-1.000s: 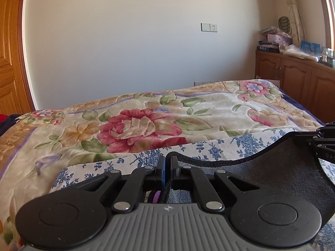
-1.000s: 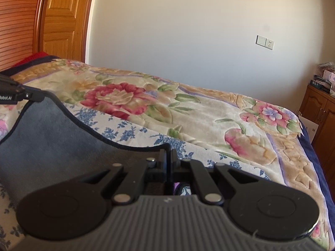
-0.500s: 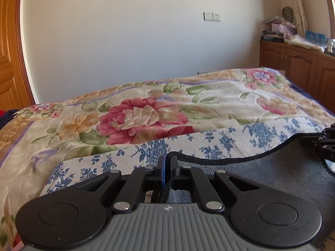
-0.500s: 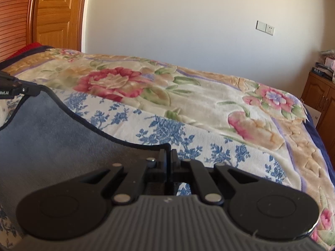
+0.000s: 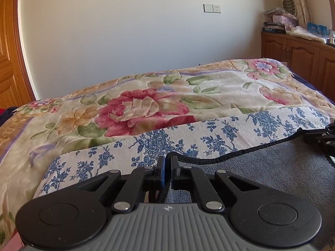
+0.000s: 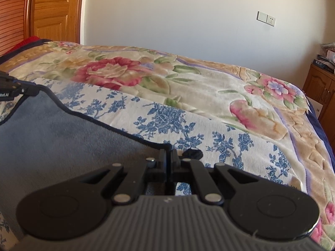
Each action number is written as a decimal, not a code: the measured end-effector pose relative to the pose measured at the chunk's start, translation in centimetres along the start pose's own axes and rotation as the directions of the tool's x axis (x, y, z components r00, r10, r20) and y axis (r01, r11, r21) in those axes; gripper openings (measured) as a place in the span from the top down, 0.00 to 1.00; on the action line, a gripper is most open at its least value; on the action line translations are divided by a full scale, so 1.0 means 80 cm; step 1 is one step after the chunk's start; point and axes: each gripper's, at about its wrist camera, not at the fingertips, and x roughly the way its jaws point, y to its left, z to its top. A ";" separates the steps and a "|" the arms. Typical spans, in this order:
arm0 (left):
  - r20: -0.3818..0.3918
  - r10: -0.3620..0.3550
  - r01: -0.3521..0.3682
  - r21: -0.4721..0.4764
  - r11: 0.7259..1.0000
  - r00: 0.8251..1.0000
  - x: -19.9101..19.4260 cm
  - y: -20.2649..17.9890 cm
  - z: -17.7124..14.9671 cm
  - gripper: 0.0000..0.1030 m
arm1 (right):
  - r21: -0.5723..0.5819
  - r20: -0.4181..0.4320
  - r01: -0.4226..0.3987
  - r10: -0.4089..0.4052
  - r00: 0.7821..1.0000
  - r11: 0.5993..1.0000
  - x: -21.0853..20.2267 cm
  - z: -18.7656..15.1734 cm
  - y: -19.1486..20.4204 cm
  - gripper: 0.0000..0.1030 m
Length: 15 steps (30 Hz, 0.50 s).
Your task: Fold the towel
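Nearest, the left tongs (image 5: 166,170) were closed on the dark-bound edge of the grey towel (image 5: 261,173), the hem pinched between their two fingers with almost no gap. In the right wrist view, the right tongs (image 6: 168,160) were likewise clamped shut on the towel (image 6: 62,144) at its other corner, a small dark tab of cloth poking out just beside the fingertips. The towel's bound edge ran slack between the two tongs, sagging in a shallow curve, and its grey pile spread back toward the cameras. In the left wrist view the right tongs (image 5: 323,139) showed at the far right edge, gripping that hem; in the right wrist view the left tongs (image 6: 14,89) showed at the far left, doing the same. Beneath the towel lay a white cloth with blue flowers (image 5: 188,138), spread across the bed (image 5: 146,104), whose thick blanket carried large red and pink blossoms. Beyond the bed stood a plain pale wall (image 5: 125,41) with a switch plate (image 5: 211,8). To the right was a wooden cabinet (image 5: 297,52) piled with clutter, and to the left a wooden door (image 6: 54,10).
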 end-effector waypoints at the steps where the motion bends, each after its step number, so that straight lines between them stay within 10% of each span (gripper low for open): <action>1: 0.000 0.001 -0.001 0.000 1.000 1.000 0.000 0.000 0.000 0.93 | 0.001 0.000 0.000 0.000 1.000 1.000 0.000 0.000 0.000 0.96; 6: -0.004 -0.004 0.004 -0.009 1.000 1.000 -0.002 0.000 -0.001 0.92 | 0.007 -0.006 0.005 -0.005 1.000 1.000 -0.001 0.001 -0.001 0.89; 10: 0.006 0.000 0.000 -0.015 1.000 1.000 -0.008 0.000 0.001 0.60 | 0.022 -0.009 0.008 -0.008 1.000 1.000 -0.006 0.002 -0.004 0.78; 12: 0.019 0.009 -0.009 -0.013 1.000 1.000 -0.013 -0.001 0.002 0.50 | 0.032 -0.005 0.007 -0.007 1.000 0.999 -0.010 0.003 -0.005 0.57; 15: 0.022 0.012 -0.012 -0.014 1.000 1.000 -0.020 -0.002 0.005 0.44 | 0.045 -0.001 0.003 -0.003 1.000 0.999 -0.019 0.005 -0.006 0.54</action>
